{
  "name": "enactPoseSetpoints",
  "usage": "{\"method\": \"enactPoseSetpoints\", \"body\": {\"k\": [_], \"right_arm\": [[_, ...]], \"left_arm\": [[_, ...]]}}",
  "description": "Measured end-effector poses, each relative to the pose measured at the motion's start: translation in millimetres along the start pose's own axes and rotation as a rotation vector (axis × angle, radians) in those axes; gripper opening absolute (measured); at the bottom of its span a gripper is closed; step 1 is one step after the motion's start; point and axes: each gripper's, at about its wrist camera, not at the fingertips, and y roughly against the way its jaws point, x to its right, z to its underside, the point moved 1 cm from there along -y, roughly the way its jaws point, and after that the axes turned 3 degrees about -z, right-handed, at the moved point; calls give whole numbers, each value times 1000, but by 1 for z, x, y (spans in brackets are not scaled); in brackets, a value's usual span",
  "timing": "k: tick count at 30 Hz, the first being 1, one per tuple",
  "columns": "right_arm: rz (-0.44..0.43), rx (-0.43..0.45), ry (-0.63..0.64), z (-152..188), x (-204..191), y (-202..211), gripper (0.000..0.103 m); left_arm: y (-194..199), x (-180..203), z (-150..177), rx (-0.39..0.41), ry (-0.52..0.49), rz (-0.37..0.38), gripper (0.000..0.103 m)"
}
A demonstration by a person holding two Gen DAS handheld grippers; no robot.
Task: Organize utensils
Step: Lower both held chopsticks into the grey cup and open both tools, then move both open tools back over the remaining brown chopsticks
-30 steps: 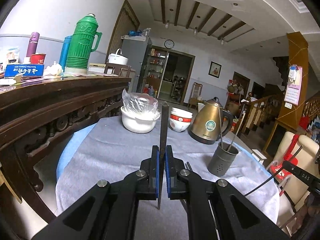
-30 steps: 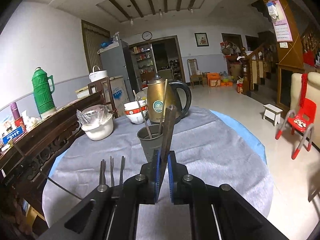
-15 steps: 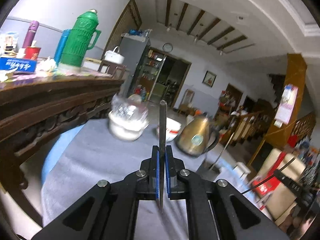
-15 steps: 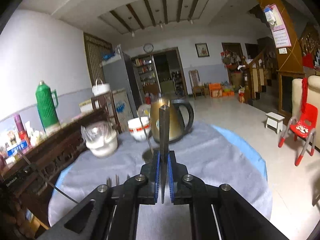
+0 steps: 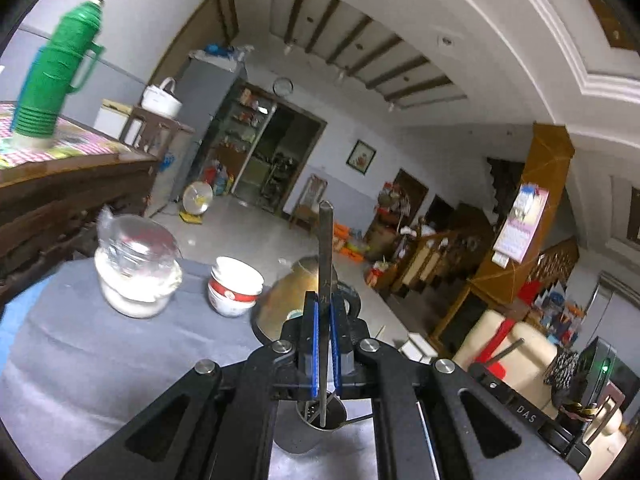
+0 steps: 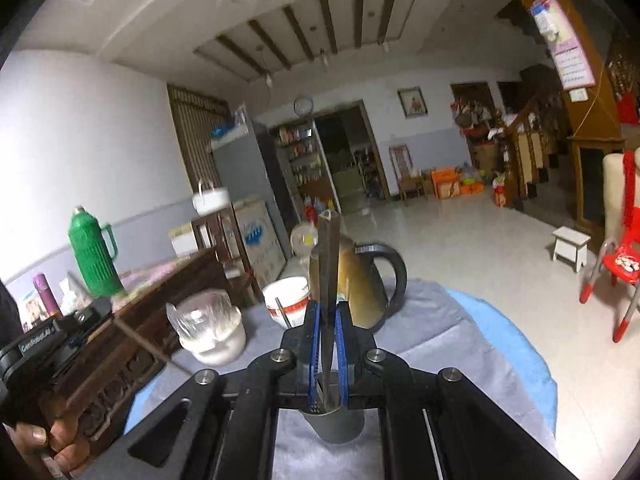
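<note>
My left gripper (image 5: pixel 325 312) is shut on a flat metal utensil handle (image 5: pixel 325 240) that stands upright; its lower end reaches into the grey perforated utensil holder (image 5: pixel 316 428) directly below the jaws. My right gripper (image 6: pixel 327 320) is shut on another flat metal utensil handle (image 6: pixel 328 256), also upright, with its lower end inside the same grey holder (image 6: pixel 338 424). A thin stick (image 6: pixel 283 313) leans out of the holder. Both utensils' working ends are hidden.
On the grey cloth table (image 5: pixel 80 360) stand a covered white bowl (image 5: pixel 136 276), stacked red-and-white bowls (image 5: pixel 236 286) and a brass kettle (image 6: pixel 360 280). A dark wooden sideboard (image 5: pixel 68 196) with a green thermos (image 5: pixel 56 76) lies left. The other hand-held gripper (image 6: pixel 44 344) is at far left.
Both grippers moved in over the utensil holder and tilted upward. The holder now sits right under both jaws, with each held utensil's lower end inside it.
</note>
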Motion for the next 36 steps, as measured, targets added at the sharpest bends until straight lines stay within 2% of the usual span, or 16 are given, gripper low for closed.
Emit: {"method": "enactPoseSetpoints", "body": {"k": [4, 8, 14, 18, 21, 22, 23, 26, 27, 30, 32, 34, 36], "right_arm": [[5, -52, -3, 1, 9, -29, 8], [2, -113, -8, 5, 16, -56, 8], [-8, -215, -55, 23, 30, -90, 9], [-54, -243, -92, 31, 36, -105, 12], [-36, -270, -108, 33, 40, -112, 13], [-28, -263, -111, 31, 40, -111, 18], [-14, -249, -114, 29, 42, -106, 22], [17, -200, -125, 21, 46, -85, 57], [36, -167, -123, 17, 46, -74, 71], [54, -118, -135, 12, 49, -44, 71], [53, -107, -150, 16, 47, -25, 71], [41, -130, -141, 27, 41, -11, 71], [19, -203, -119, 51, 30, -7, 71]], "left_arm": [[-39, 5, 8, -55, -9, -17, 5], [-72, 11, 19, -114, -62, -51, 5], [-100, 6, 33, -185, -73, -75, 5], [-121, 6, 45, -277, -85, -81, 5], [-119, 4, 45, -296, -80, -66, 21], [-113, 3, 42, -284, -81, -64, 37], [-105, 2, 37, -265, -78, -55, 47], [-80, -2, 24, -208, -83, -61, 60], [-68, -6, 19, -187, -78, -70, 60], [-36, -22, 11, -143, -63, -100, 63], [-14, -36, 12, -128, -59, -141, 70], [3, -50, 20, -138, -51, -192, 76], [17, -66, 33, -169, -37, -238, 76]]}}
